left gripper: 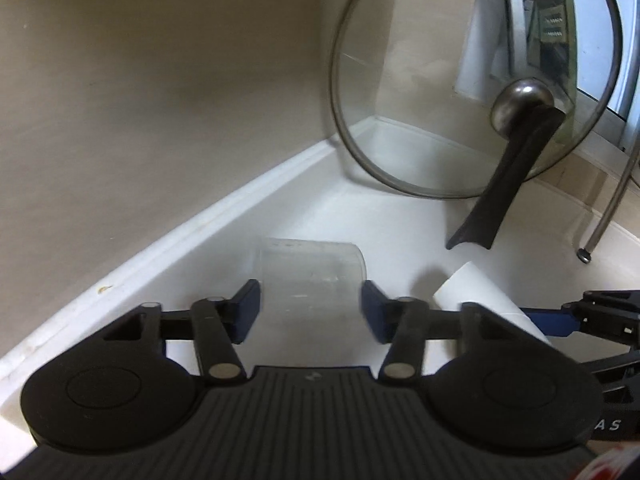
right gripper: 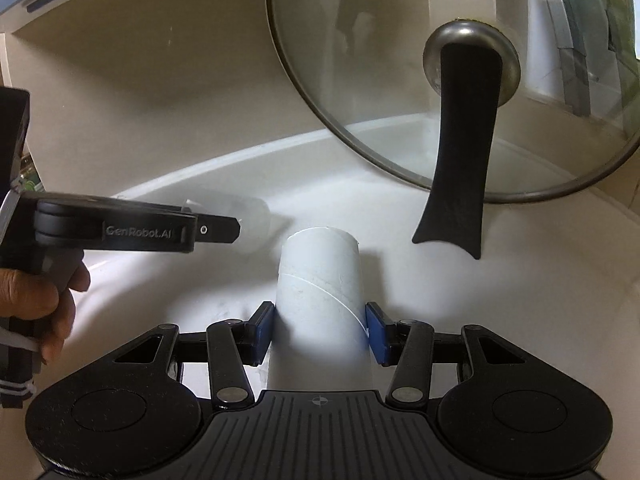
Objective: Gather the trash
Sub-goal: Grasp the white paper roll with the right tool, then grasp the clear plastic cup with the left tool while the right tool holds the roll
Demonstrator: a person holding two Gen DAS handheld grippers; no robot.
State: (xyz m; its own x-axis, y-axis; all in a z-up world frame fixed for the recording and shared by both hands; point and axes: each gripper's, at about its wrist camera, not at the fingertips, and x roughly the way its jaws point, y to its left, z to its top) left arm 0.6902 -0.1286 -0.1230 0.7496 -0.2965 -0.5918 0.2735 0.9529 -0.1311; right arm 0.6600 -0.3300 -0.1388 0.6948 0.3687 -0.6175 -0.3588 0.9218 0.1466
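Note:
A clear plastic cup [left gripper: 308, 268] lies on its side on the white counter [left gripper: 400, 220], close to the raised back edge. My left gripper [left gripper: 311, 304] is shut on it, a blue pad pressed against each side. Just to its right lies a white cardboard tube [left gripper: 472, 288]. In the right wrist view my right gripper [right gripper: 320, 332] is shut on that tube [right gripper: 320, 272], with the blue pads tight against its sides. The left gripper [right gripper: 224, 230] shows there from the side, held by a hand [right gripper: 36, 304], with the cup [right gripper: 256, 224] at its tip.
A large glass pan lid [left gripper: 420, 100] with a metal knob and a long black handle [left gripper: 504, 184] leans in the corner just behind both items. A metal rack leg [left gripper: 608, 208] stands at the right. The beige wall [left gripper: 160, 100] closes off the left and back.

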